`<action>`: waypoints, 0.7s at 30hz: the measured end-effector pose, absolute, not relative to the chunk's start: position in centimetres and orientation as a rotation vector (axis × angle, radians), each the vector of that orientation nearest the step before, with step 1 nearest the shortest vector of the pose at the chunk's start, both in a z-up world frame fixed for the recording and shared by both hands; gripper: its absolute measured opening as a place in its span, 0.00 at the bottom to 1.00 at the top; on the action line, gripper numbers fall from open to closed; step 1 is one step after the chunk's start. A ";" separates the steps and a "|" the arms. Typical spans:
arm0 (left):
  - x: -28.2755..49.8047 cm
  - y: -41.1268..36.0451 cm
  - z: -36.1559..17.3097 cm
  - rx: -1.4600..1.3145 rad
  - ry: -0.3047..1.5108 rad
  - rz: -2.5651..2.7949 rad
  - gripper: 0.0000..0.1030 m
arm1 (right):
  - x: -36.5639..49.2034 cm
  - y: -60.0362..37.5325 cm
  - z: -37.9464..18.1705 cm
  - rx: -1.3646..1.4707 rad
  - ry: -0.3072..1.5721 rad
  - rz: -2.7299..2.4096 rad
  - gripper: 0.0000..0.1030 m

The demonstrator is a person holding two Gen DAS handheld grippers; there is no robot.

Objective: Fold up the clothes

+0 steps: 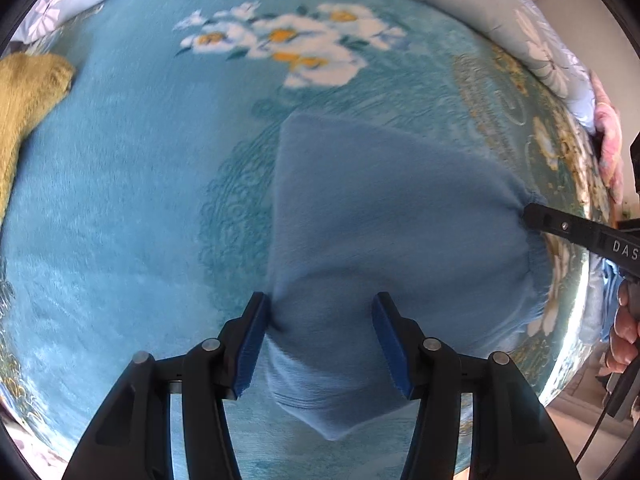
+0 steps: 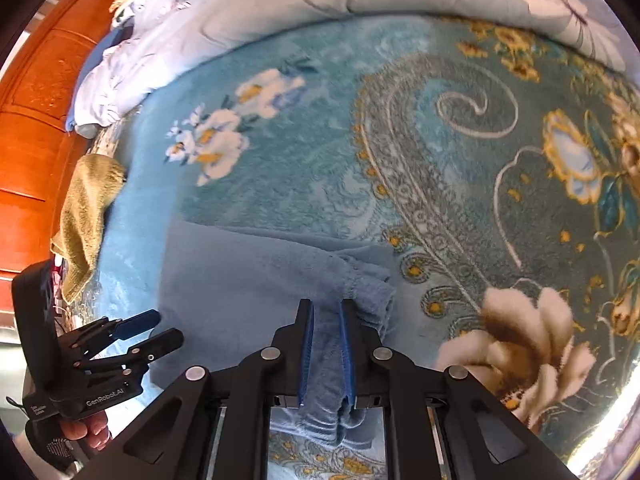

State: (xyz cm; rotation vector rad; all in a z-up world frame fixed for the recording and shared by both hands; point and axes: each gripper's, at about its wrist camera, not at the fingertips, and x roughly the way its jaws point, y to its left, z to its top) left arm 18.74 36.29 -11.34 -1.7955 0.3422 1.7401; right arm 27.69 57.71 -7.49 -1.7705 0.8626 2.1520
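My right gripper (image 2: 327, 354) pinches a bunched fold of fuzzy blue cloth (image 1: 384, 216); left gripper (image 1: 320, 344) half-wide, cloth between, pads not squeezing. Plush floral blanket (image 1: 140, 160) underneath.

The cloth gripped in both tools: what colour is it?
Plain light blue cloth; clearest in the left wrist view.

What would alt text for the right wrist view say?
The right gripper pinches a bunched edge of a fluffy light-blue garment lying on a teal floral blanket; the left gripper sits at lower left.
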 end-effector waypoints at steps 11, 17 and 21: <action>18.6 36.2 -11.1 -1.811 0.319 1.707 0.54 | 27.9 58.1 -7.4 -1.765 0.902 2.167 0.12; 18.9 35.7 -10.1 -1.770 0.342 1.712 0.54 | 29.5 57.5 -5.0 -1.697 0.884 2.199 0.24; 18.6 35.2 -10.5 -1.780 0.300 1.699 0.65 | 31.7 57.7 -5.2 -1.670 0.918 2.168 0.47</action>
